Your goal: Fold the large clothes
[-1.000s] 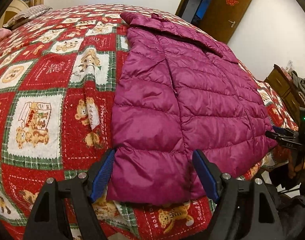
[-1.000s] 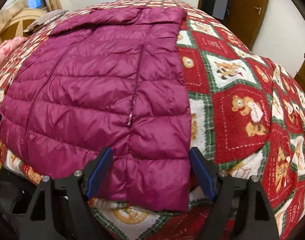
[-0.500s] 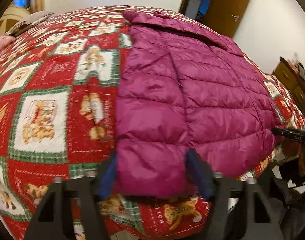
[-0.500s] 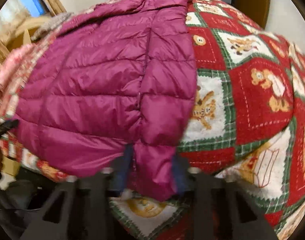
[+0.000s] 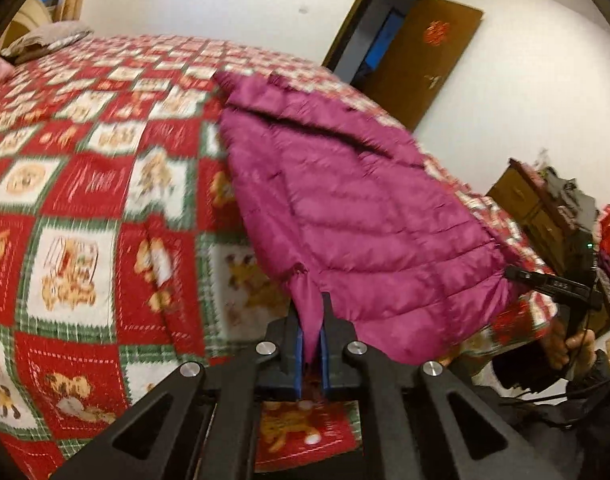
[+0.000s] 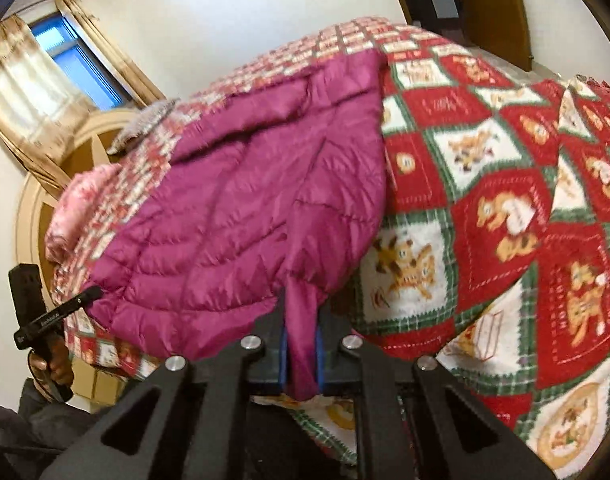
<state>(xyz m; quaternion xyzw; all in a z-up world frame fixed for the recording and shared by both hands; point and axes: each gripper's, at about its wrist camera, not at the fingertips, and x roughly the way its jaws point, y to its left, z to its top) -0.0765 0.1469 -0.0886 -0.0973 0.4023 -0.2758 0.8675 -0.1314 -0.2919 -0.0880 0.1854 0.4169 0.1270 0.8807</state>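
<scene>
While my left claw point(image 5: 312, 344) and right claw point(image 6: 301, 354) are pinching the hem corners, the puffer jacket point(image 5: 345, 216) is probably stretching lengthwise away toward its collar.

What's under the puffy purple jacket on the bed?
Under the puffy purple quilted jacket lies the red, green and white teddy-bear bedspread, showing all around it. Whatever lies directly beneath the jacket is covered. Both grippers pinch its lifted near hem.

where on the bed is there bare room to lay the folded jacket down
Bare red-and-green teddy-bear quilt lies left of the magenta quilted puffer jacket, up to the grey pillow, and right of it in the right wrist view. Crowded: the near edge, where the left gripper and right gripper pinch the hem.
</scene>
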